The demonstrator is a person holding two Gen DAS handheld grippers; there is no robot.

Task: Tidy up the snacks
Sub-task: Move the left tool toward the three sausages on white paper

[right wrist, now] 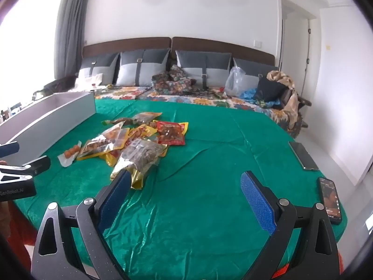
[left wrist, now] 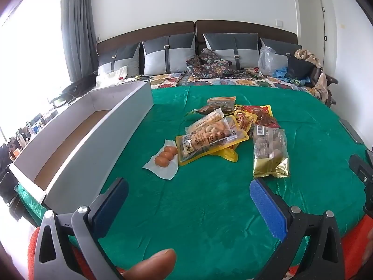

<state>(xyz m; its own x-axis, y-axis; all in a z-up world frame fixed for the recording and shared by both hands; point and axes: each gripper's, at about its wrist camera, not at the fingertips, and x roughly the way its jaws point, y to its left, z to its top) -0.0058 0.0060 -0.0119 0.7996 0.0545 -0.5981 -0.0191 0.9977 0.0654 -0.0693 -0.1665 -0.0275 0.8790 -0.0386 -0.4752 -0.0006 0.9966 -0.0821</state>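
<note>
While both claws gape empty, snack pile (left wrist: 223, 130) lies ahead.

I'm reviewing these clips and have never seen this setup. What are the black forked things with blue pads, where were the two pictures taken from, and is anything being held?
No robot here: a person holds a two-finger gripper in each hand, each carrying a wide-angle camera looking along its fingers. One picture comes from the left gripper, the other from the right gripper. Both are open and hold nothing. On the green cloth lies a pile of snack packets, a gold-ended packet and a clear pack of three brown balls. A long white box stands left of the pile, and two phones lie at the right edge.
</note>
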